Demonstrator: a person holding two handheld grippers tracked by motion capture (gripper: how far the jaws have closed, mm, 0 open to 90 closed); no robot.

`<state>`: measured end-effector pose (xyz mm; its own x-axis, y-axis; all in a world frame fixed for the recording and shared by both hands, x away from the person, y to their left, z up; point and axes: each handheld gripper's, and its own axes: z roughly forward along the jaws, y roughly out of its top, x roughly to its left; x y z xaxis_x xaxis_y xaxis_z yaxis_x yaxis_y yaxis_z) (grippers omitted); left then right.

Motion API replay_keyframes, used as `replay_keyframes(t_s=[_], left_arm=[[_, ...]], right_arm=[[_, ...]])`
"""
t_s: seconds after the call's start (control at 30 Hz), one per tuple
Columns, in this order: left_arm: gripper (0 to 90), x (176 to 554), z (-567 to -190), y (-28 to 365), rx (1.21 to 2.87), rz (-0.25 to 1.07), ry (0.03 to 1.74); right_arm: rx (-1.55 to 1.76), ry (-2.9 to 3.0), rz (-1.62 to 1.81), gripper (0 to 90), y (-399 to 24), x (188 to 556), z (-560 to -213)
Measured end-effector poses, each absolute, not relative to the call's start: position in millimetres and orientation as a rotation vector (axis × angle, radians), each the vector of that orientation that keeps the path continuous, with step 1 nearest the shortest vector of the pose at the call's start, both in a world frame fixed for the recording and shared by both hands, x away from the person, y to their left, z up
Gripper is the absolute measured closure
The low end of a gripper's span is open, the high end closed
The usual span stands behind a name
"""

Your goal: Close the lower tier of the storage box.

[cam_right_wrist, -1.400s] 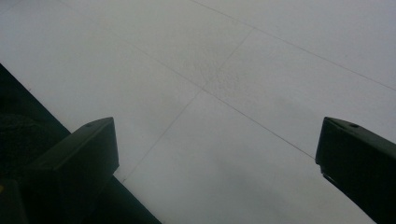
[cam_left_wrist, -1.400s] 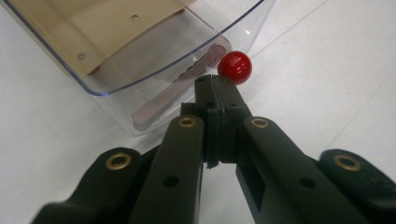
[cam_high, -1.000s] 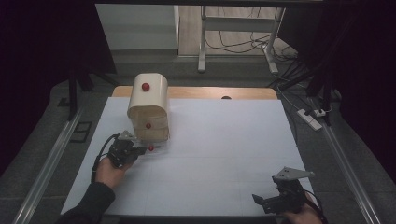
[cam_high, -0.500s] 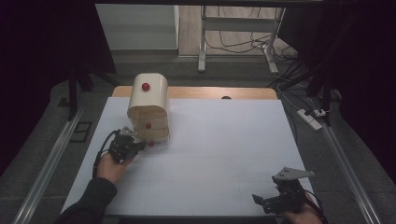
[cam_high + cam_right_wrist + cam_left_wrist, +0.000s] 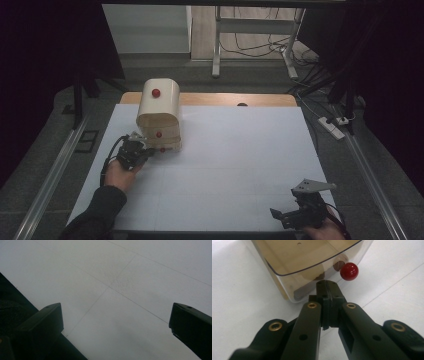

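Clenched left gripper (image 5: 327,288) at clear rounded plastic drawer (image 5: 312,262), glossy red knob (image 5: 349,271); right gripper (image 5: 116,322) released.

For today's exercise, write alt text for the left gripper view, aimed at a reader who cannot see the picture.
The left gripper, jaws closed together with nothing between them, points at the front of a clear plastic drawer on a white table. A round red knob sticks out of the drawer front, just to the right of the jaw tips.
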<state>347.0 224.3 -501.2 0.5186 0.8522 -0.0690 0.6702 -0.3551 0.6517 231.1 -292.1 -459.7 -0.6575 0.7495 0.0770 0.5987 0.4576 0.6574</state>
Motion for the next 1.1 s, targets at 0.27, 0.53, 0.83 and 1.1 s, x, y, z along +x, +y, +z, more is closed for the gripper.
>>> replay_keyframes(t_s=[0.27, 0.53, 0.83, 1.1], left_arm=[[89.3, 352.4, -502.4, 224.9, 2.136, 0.378, 1.235], [89.2, 352.8, -503.6, 224.5, 2.154, 0.386, 1.221], [81.4, 351.5, -502.6, 221.1, 2.162, 0.374, 1.198], [66.3, 349.0, -498.3, 218.5, 2.15, 0.341, 1.183]], right_arm=[[1.169, 2.486, 0.983, 0.0, -292.2, 231.3, -459.7], [1.17, 2.486, 0.985, 0.0, -292.0, 231.2, -459.7], [1.168, 2.485, 0.993, 0.0, -292.2, 231.0, -459.7], [1.168, 2.487, 0.994, 0.0, -292.2, 230.7, -459.5]])
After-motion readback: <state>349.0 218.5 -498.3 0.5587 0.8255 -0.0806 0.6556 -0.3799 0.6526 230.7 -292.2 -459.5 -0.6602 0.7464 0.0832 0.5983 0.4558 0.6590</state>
